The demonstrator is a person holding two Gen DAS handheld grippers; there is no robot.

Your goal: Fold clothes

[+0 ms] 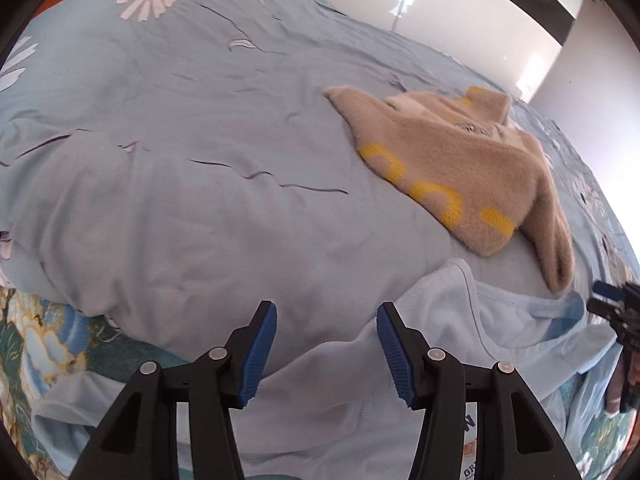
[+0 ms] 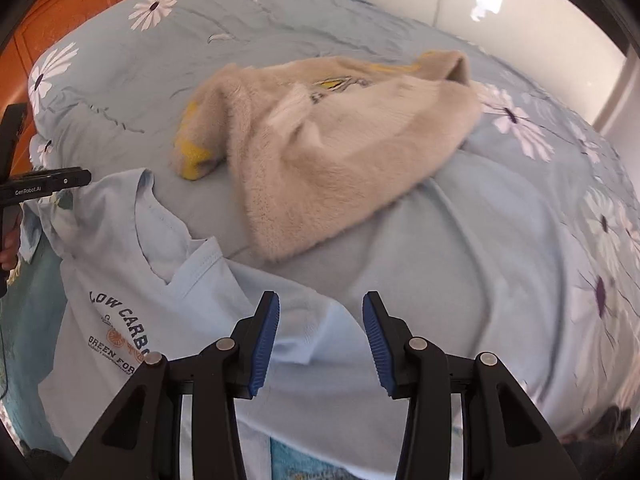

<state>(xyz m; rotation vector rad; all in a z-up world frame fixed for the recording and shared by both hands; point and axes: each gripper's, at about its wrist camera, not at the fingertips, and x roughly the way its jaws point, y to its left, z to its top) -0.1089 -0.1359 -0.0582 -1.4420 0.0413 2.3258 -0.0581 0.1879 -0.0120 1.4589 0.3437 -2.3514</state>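
Note:
A pale blue T-shirt with dark printed lettering lies at the near edge of the bed; it also shows in the right wrist view, neckline towards the bed's middle. A fuzzy beige sweater with yellow patches lies crumpled beyond it, and shows in the right wrist view. My left gripper is open and empty just above the T-shirt's left shoulder. My right gripper is open and empty above the T-shirt's right sleeve. The right gripper also shows at the left wrist view's right edge.
The bed is covered by a light blue quilt with white daisy prints, rumpled into folds. An orange wooden headboard stands at the far left. White wall and wardrobe panels lie behind the bed. A patterned teal sheet shows under the quilt.

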